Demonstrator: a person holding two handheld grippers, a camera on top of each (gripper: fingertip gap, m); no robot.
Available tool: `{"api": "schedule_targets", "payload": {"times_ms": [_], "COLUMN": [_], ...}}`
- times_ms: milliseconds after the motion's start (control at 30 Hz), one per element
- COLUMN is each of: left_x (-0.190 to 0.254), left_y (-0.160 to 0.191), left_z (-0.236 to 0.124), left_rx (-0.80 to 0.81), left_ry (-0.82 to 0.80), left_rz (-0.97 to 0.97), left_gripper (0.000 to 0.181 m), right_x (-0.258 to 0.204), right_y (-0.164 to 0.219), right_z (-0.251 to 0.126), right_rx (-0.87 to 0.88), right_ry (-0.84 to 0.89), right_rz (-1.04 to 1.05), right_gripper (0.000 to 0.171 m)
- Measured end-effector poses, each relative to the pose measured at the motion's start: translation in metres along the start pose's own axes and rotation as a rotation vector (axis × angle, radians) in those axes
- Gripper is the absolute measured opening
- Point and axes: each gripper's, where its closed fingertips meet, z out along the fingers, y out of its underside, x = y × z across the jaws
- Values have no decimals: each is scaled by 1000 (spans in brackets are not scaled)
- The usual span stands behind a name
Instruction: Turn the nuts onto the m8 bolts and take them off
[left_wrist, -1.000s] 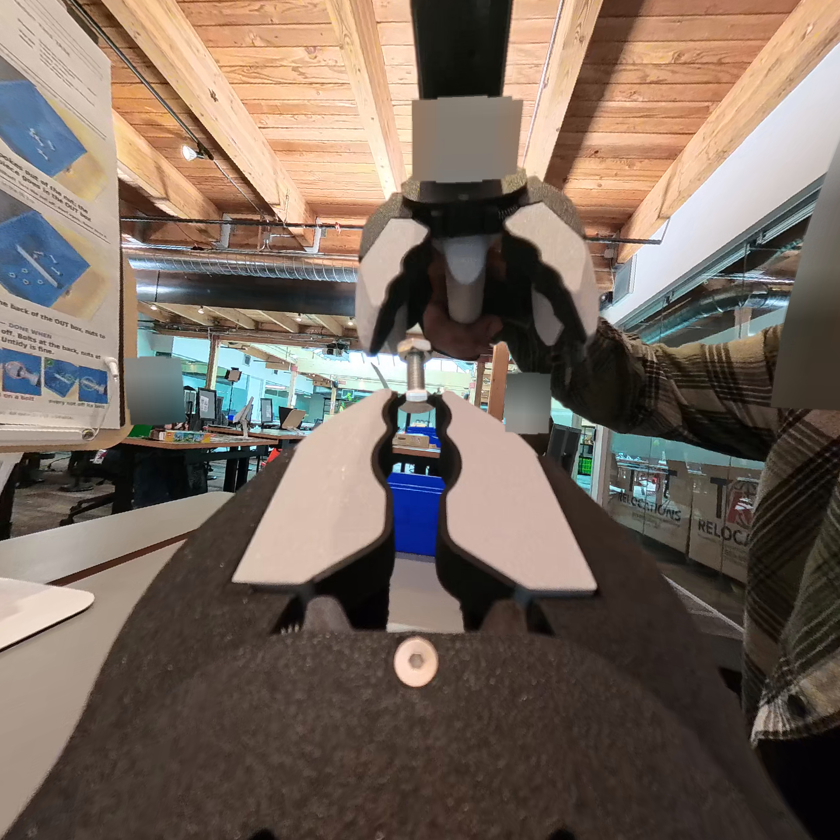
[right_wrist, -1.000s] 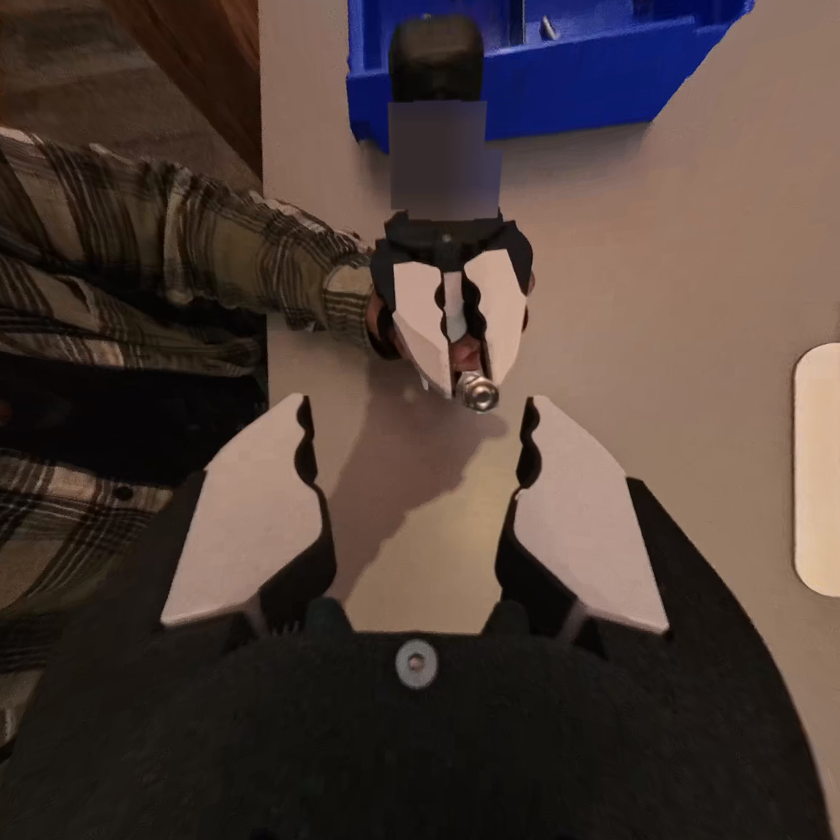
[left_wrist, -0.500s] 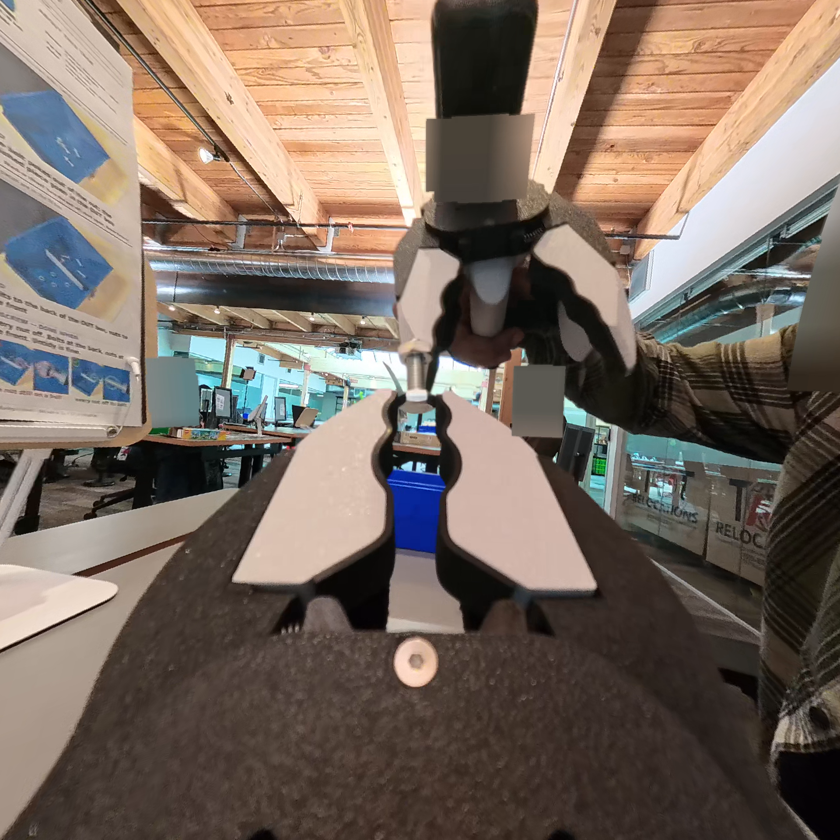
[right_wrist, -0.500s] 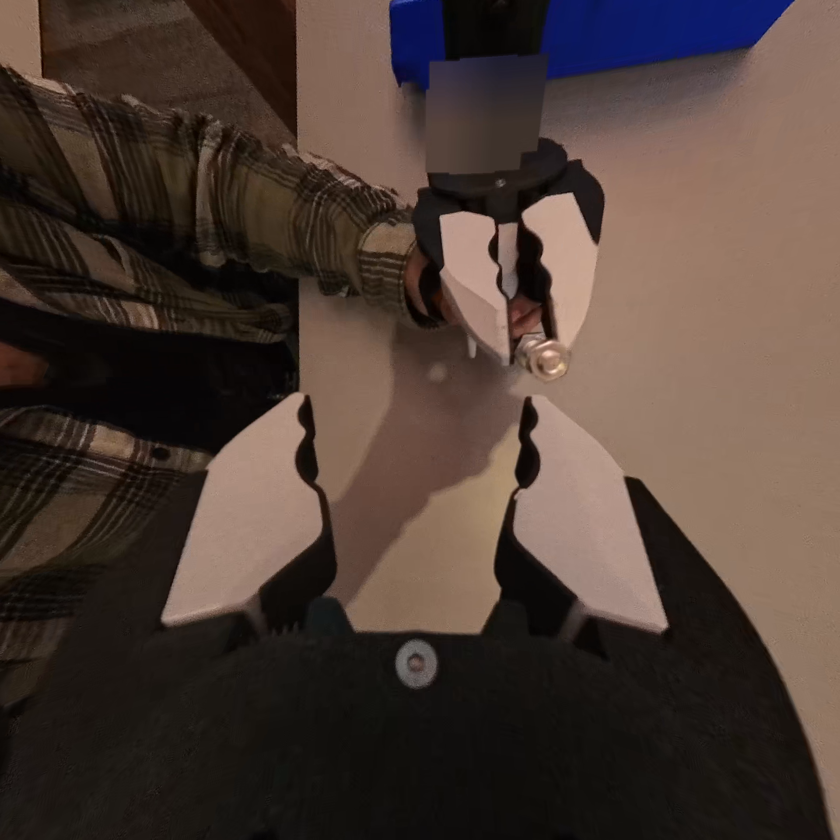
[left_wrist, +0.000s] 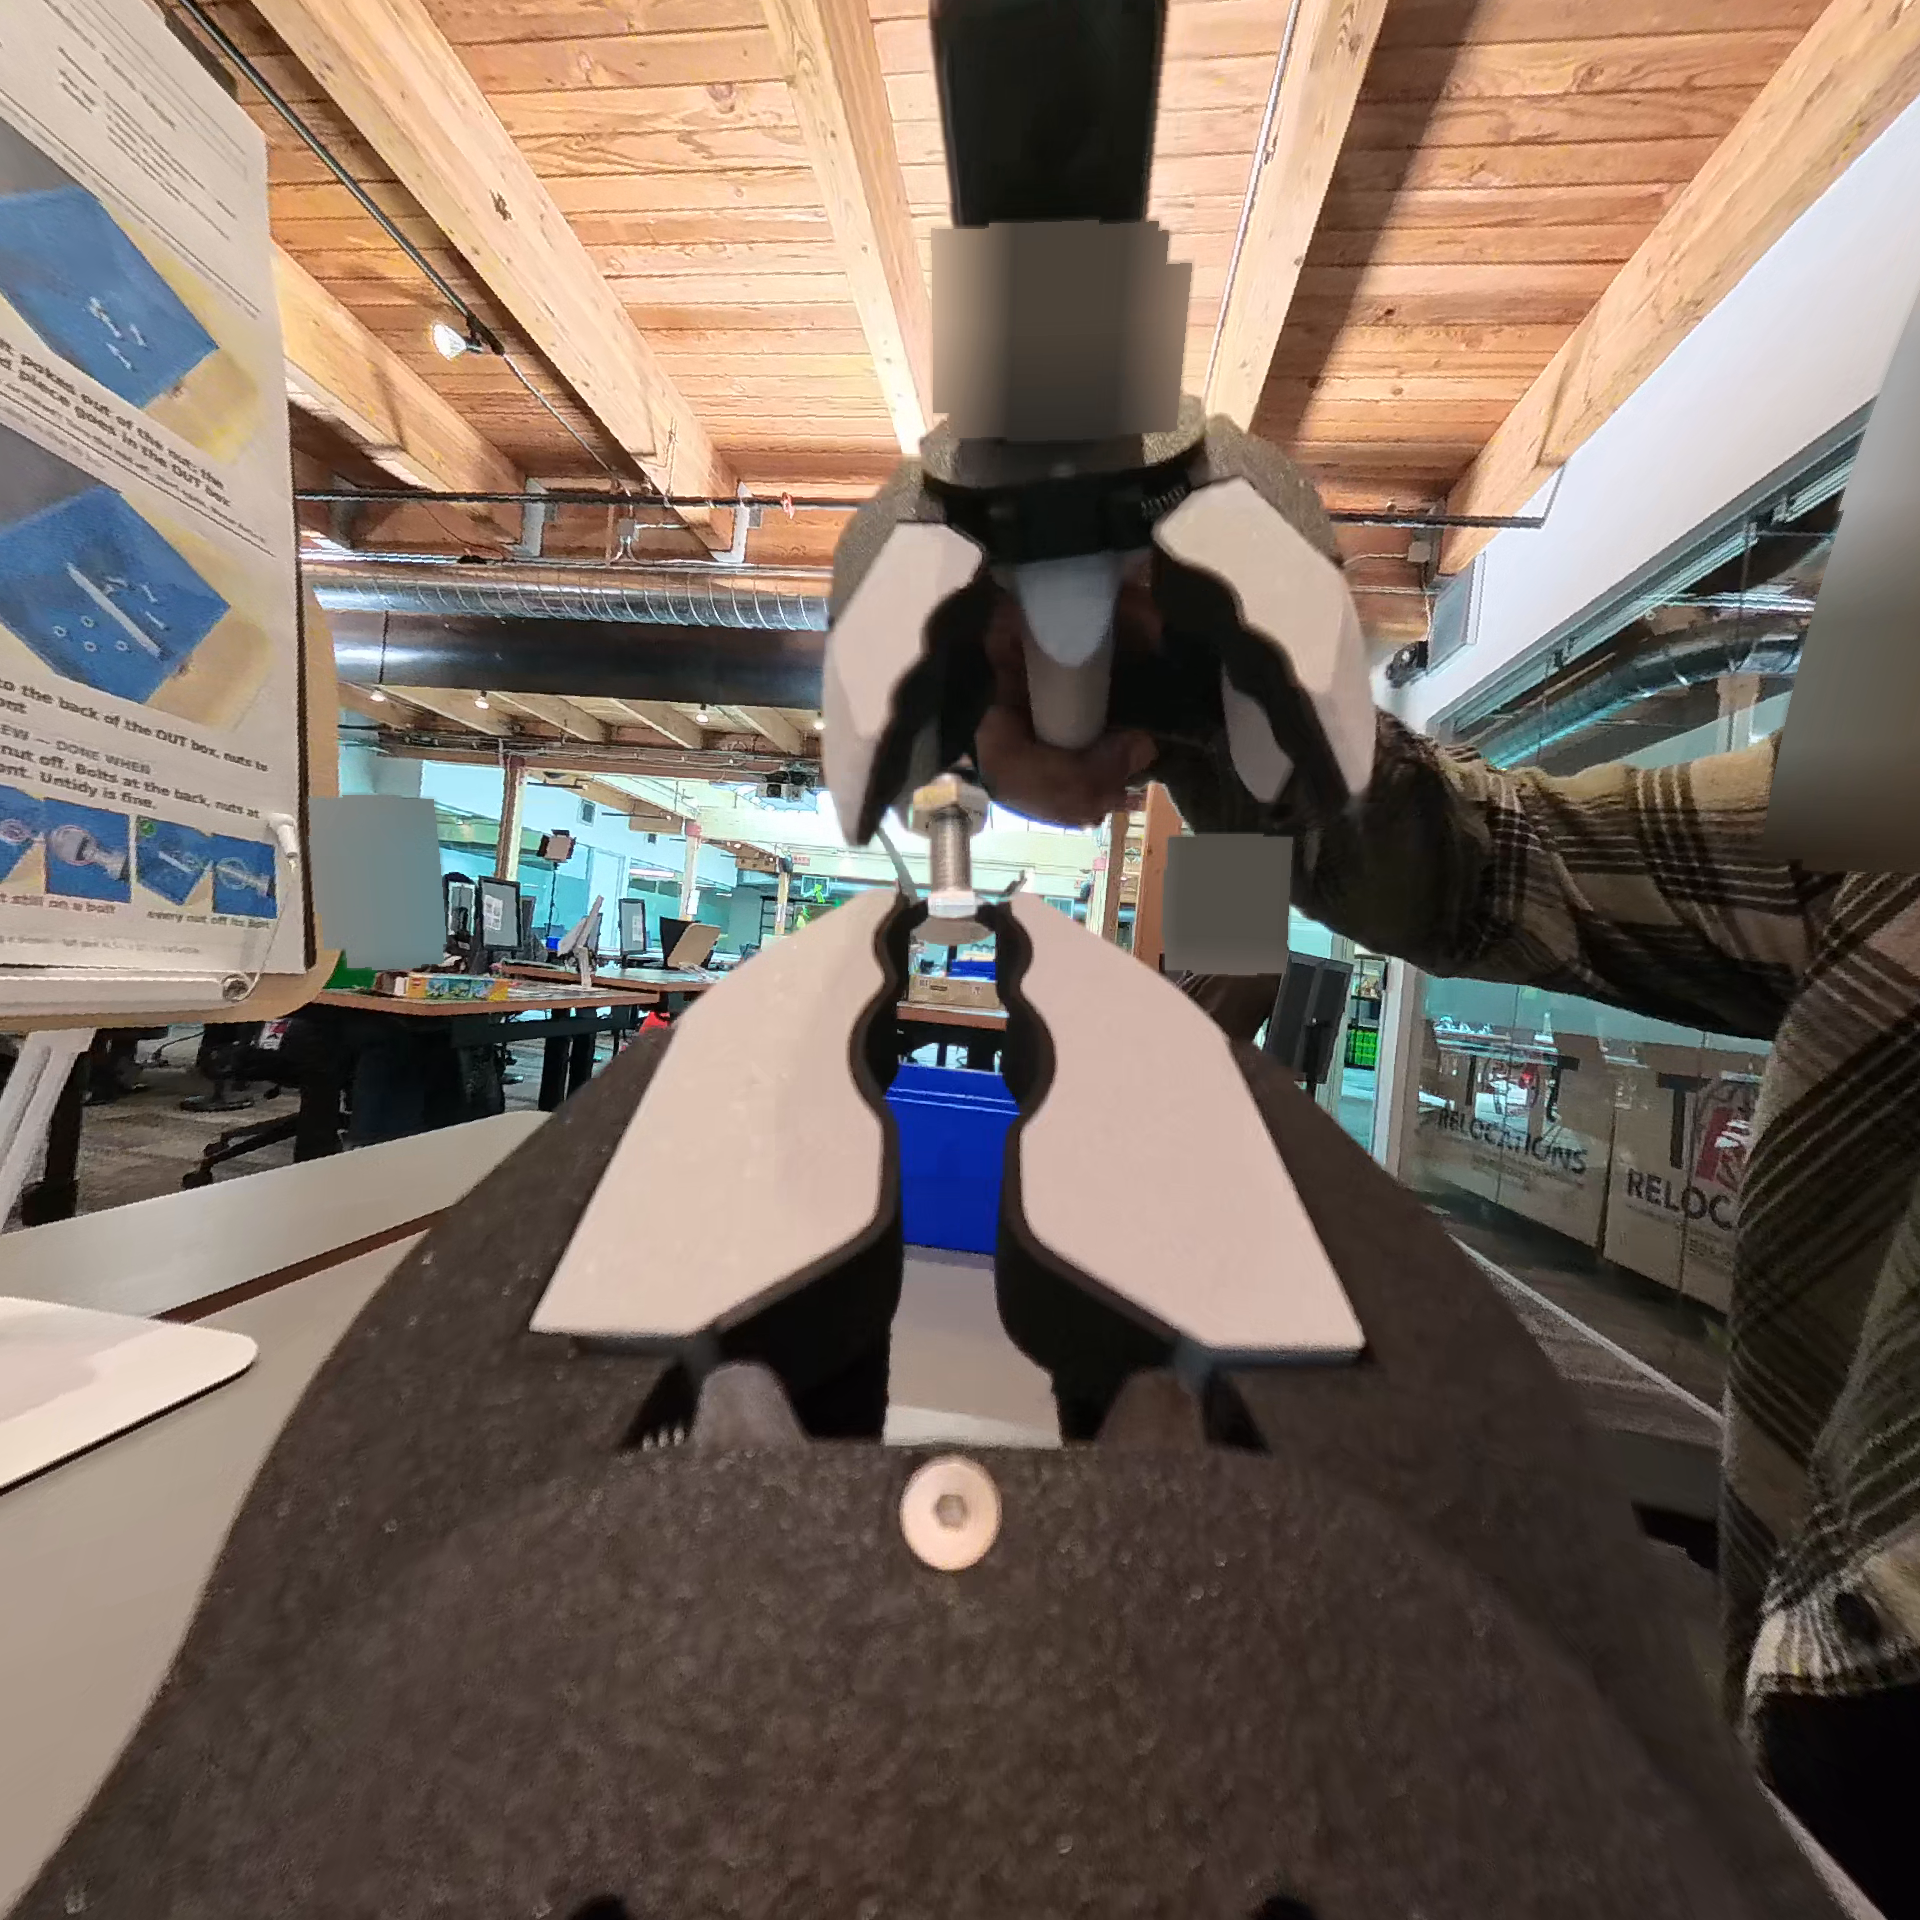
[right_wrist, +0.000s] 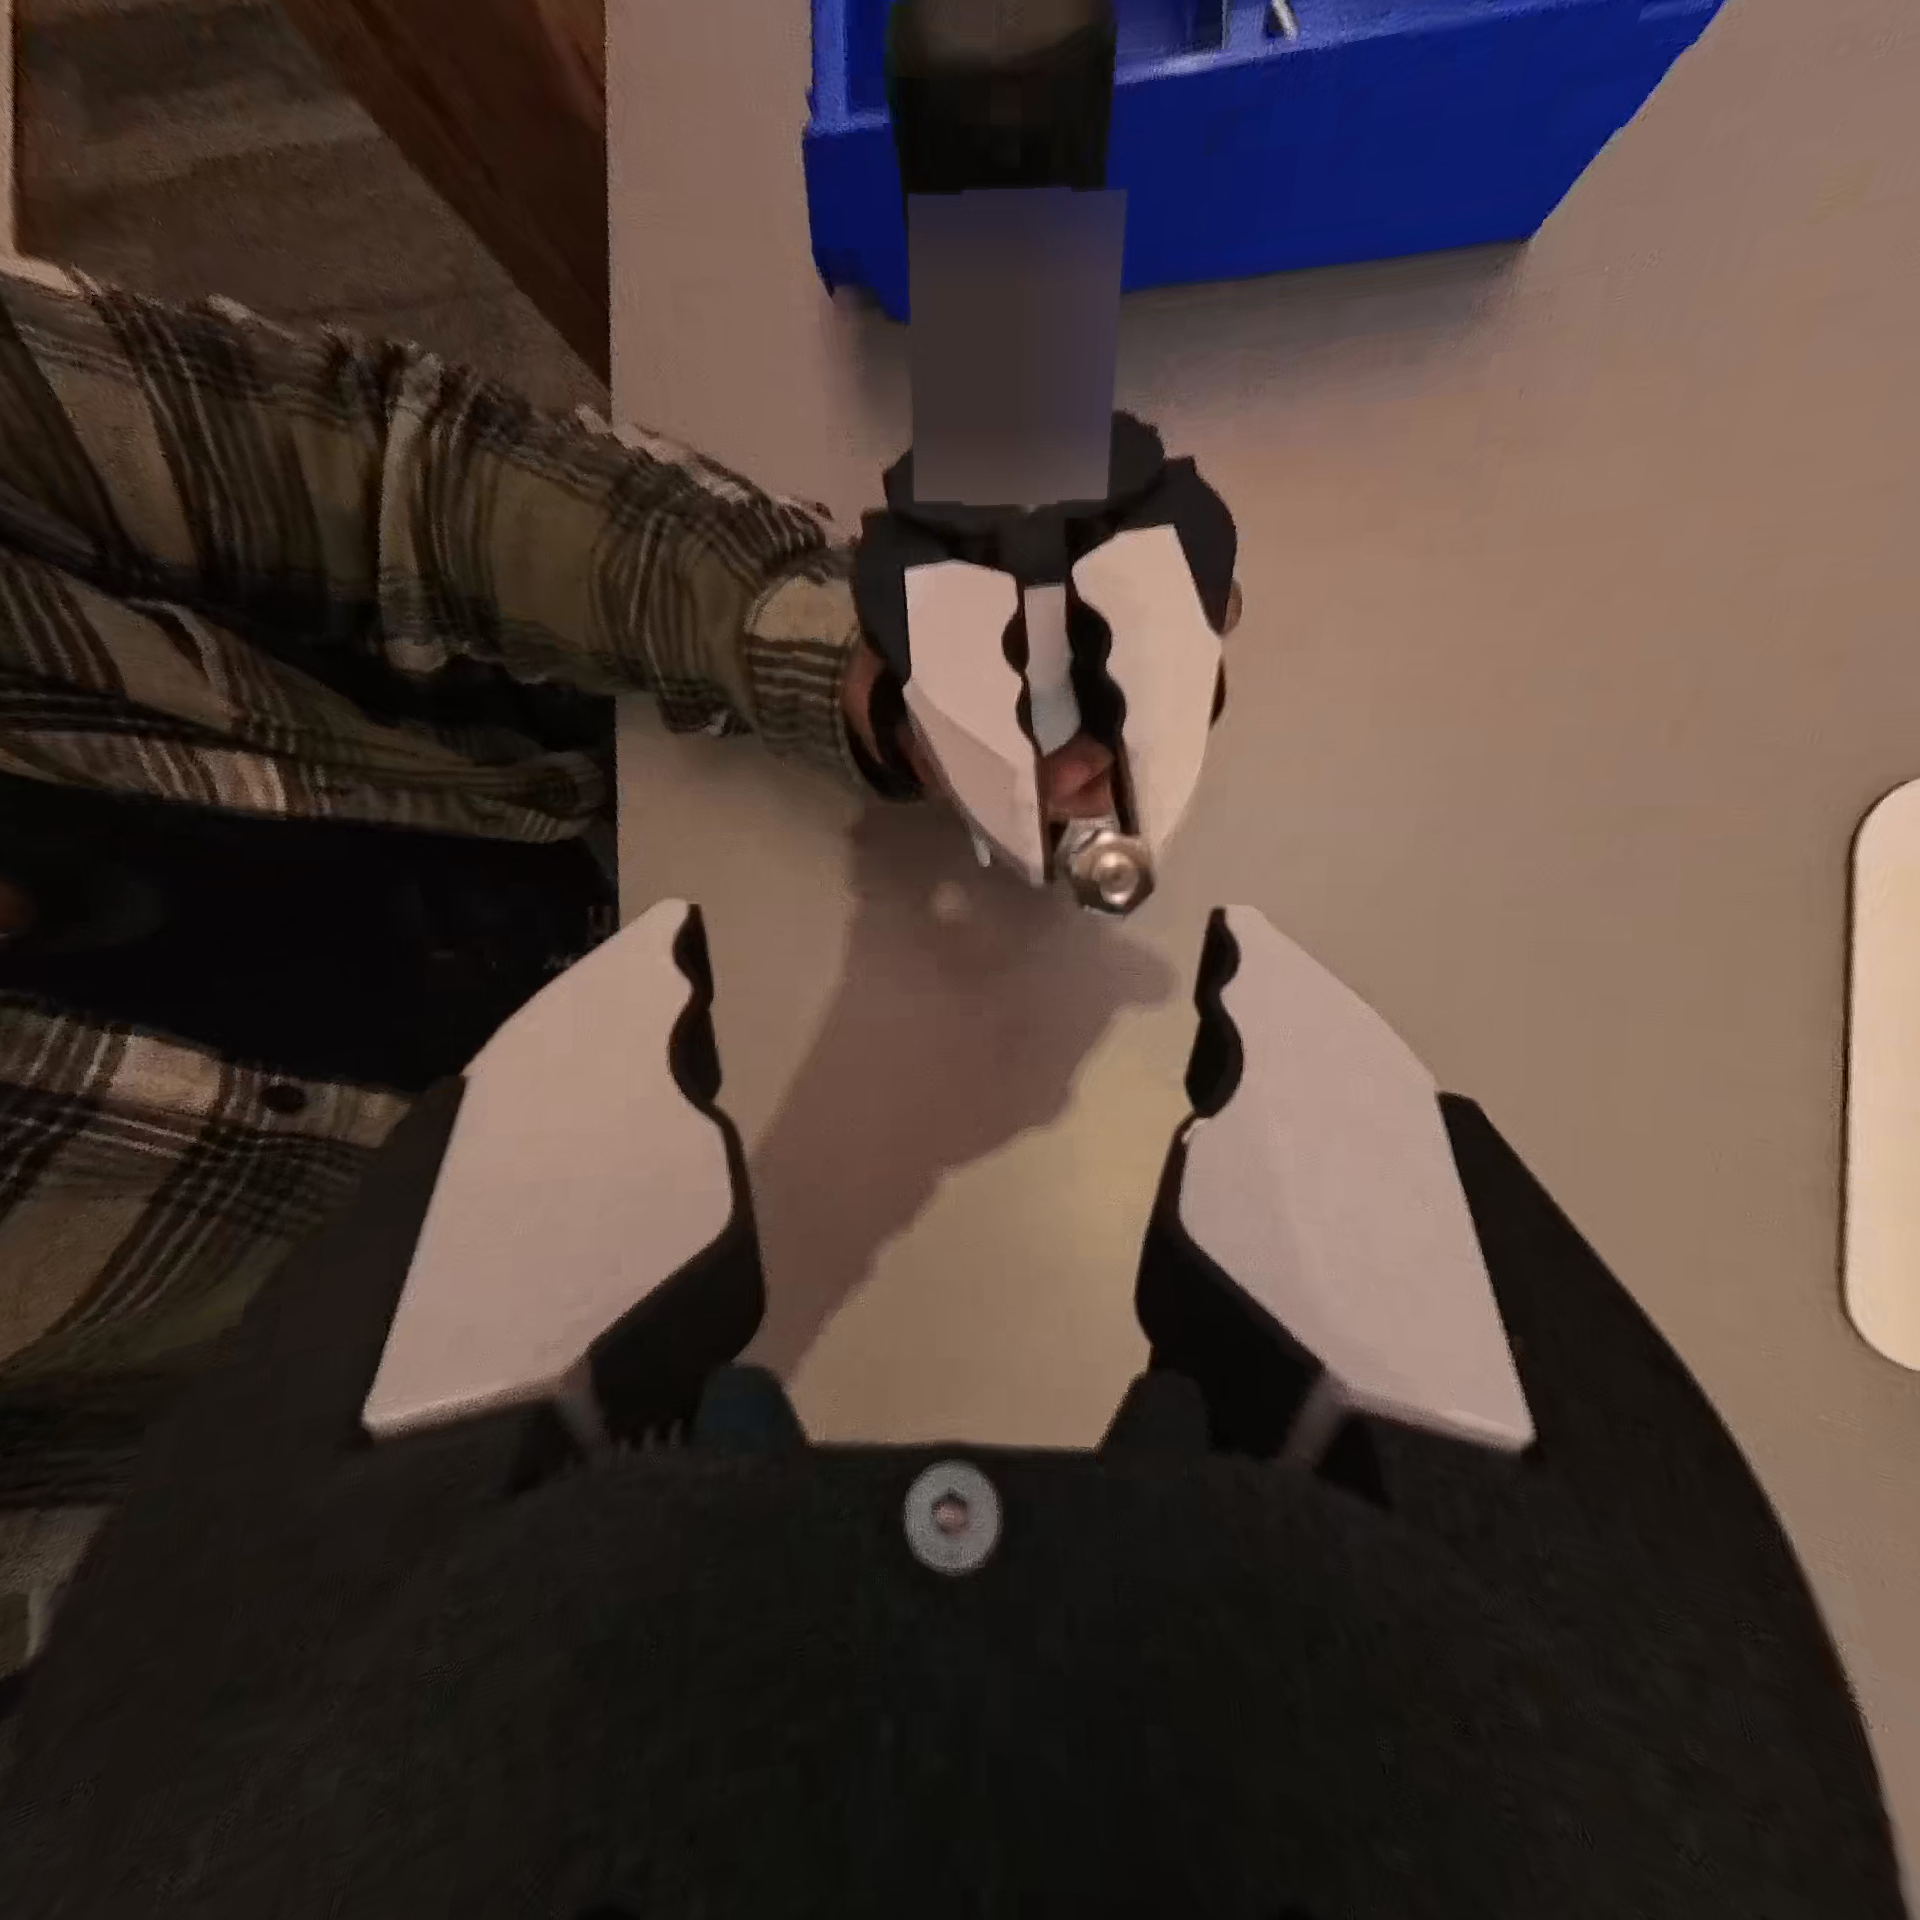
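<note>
1. The bolt (left_wrist: 948, 854) and nut (left_wrist: 948, 800) are seen as bright, glossy metal, the shank ridged with thread.
2. The left gripper (left_wrist: 951, 920) is faced with smooth, matt pale-grey pads over a rough, grainy black body.
3. The ceiling (left_wrist: 644, 208) is made of knotty, planked wood.
4. The box (right_wrist: 1351, 187) is shown as smooth blue plastic.
5. The sleeve (right_wrist: 416, 561) is woven plaid cloth.
6. The table (right_wrist: 1507, 623) is given a smooth, matt grey finish.
7. The poster (left_wrist: 125, 520) is printed paper.

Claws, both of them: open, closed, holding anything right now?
Left claw: closed on the bolt, gripping its head end, with the nut at the far end.
Right claw: open, holding nothing.
</note>
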Motion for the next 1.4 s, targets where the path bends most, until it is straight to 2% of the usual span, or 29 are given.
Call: {"api": "schedule_targets", "payload": {"times_ms": [67,133,233,300,400,433,533,633,700,767,800,833,933,1000,1067,1133,1233,1300,1367,1400], "left_x": [1,-1,-3,-1,0,0,-3,-1,0,-1,-2,-3,-1,-1,-2,-4,-2,-1,-2,-3], "left_y": [1,0,-3,-2,0,0,-3,-2,0,0,0,-2,-1,0,1,-2,-1,0,1,1], "left_z": [1,0,-3,-1,0,0,-2,-1,1,0,-1,-2,-1,0,-1,-2,-1,0,-1,-1], "left_rx": [-4,-2,15,7,2,-1,16,8,2,-2,-1,12,5,2,-8,12,5,2,-11,-8], "left_ry": [-1,-7,-12,-8,-5,-6,-12,-5,-2,-6,-12,-10,-5,-4,-10,-16,-7,-7,-12,-23], "left_rz": [3,4,-5,3,1,4,-4,-3,0,2,2,-4,0,0,5,-3,-2,0,8,13], "left_gripper": [15,15,15,15,15,15,15,15,15,15,15,15,15,15,15,15,15,15,15,14], "right_x": [-6,-9,-13,-1,-7,-9,-13,-2,-6,-10,-11,-12,-1,-4,-9,-12,1,-4,-9,-10], "right_y": [-7,3,13,5,-9,-4,13,3,-6,3,10,15,3,-5,3,14,2,-7,1,9], "right_z": [2,8,7,2,4,7,10,5,5,10,10,9,5,7,12,11,7,7,11,12], "right_rx": [39,-22,-73,-28,48,17,-82,-20,28,-26,-68,-91,-22,24,-25,-89,-24,28,-20,-68], "right_ry": [-46,-43,-56,8,-49,-55,-51,5,-31,-48,-40,-45,6,-37,-49,-56,5,-49,-63,-56], "right_rz": [2,-13,7,-6,7,8,2,-8,6,0,-10,0,6,20,9,8,7,26,24,6], "right_gripper": [87,91,87,88,86,91,88,89,88,94,88,89,90,88,93,88,91,87,93,90]}}
